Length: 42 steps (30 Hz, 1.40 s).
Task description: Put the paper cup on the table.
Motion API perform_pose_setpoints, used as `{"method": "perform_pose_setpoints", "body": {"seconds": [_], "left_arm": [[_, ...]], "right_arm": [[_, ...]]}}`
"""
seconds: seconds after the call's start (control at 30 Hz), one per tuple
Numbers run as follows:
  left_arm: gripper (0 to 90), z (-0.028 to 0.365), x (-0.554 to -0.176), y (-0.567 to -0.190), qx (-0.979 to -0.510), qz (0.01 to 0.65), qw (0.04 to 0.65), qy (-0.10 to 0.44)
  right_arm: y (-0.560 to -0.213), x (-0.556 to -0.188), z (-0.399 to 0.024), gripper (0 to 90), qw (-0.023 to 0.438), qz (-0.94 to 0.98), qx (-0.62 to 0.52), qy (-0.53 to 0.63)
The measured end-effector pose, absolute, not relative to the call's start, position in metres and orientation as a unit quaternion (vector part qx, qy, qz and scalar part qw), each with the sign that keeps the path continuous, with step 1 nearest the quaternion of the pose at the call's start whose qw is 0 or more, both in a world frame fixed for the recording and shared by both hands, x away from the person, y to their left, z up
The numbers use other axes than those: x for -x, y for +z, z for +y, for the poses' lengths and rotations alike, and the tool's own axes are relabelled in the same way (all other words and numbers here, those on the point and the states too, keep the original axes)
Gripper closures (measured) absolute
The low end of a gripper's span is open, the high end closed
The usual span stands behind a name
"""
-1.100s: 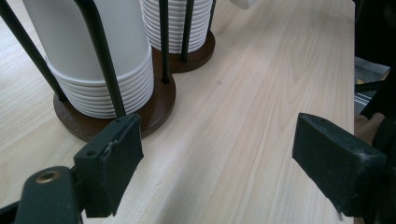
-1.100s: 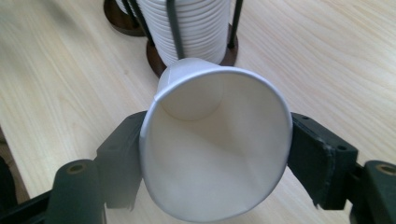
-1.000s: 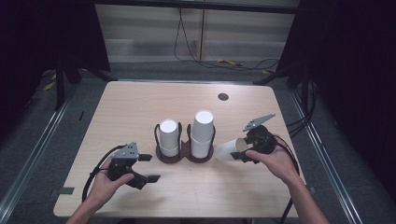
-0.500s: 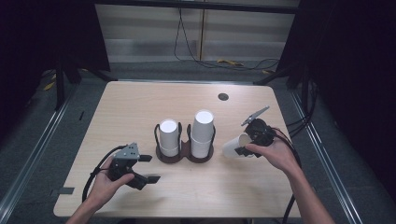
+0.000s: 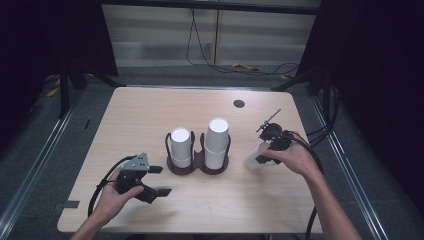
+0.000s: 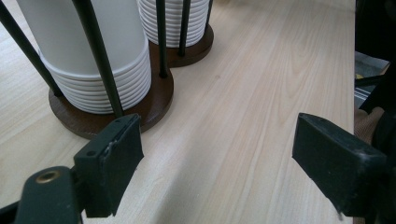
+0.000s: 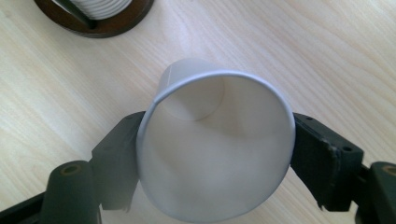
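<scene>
Right of holder (image 5: pixel 197 167), open tabletop (image 5: pixel 150 110) around clamped cup (image 7: pixel 215 144).

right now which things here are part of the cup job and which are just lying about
In the job:
paper cup gripped in the right gripper
cup holder with its two cup stacks
left gripper, open

Lying about:
dark round spot on the table
cables on the floor

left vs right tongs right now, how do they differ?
The left tongs stand wide open with nothing between the jaws, while the right tongs are shut on a single white paper cup. The left tongs sit low near the table's front edge, level; the right tongs are pitched down, holding the cup tilted with its mouth toward their camera. Both flank the dark wooden two-slot cup holder.
</scene>
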<state>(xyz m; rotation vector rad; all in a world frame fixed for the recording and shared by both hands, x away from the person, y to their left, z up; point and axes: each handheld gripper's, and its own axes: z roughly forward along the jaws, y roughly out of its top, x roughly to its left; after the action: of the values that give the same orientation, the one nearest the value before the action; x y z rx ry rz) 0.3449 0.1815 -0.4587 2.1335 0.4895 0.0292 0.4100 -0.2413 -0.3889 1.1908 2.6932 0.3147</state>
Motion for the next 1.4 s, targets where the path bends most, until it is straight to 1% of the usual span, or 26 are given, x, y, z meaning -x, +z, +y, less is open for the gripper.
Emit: {"method": "perform_pose_setpoints", "body": {"seconds": [0.23,0.5,0.77,1.13,1.27,1.4], "left_arm": [[16.0,0.181,-0.345,-0.459,-0.867,0.198,0.458,0.012],[16.0,0.181,-0.345,-0.459,-0.866,0.198,0.459,0.011],[16.0,0.182,-0.345,-0.459,-0.865,0.199,0.461,0.009],[16.0,0.181,-0.345,-0.46,-0.865,0.199,0.46,0.009],[15.9,0.179,-0.345,-0.463,-0.869,0.197,0.454,0.006],[16.0,0.18,-0.345,-0.462,-0.869,0.197,0.454,0.006]], "right_arm": [[-0.394,-0.416,-0.238,21.6,0.086,0.909,-0.401,0.077],[-0.399,-0.424,-0.231,18.3,0.091,0.908,-0.401,0.085],[-0.404,-0.429,-0.222,14.5,0.086,0.906,-0.401,0.101],[-0.402,-0.429,-0.223,14.5,0.095,0.899,-0.41,0.126],[-0.401,-0.428,-0.226,14.4,0.092,0.892,-0.415,0.154],[-0.401,-0.427,-0.226,14.3,0.092,0.89,-0.418,0.158]]}}
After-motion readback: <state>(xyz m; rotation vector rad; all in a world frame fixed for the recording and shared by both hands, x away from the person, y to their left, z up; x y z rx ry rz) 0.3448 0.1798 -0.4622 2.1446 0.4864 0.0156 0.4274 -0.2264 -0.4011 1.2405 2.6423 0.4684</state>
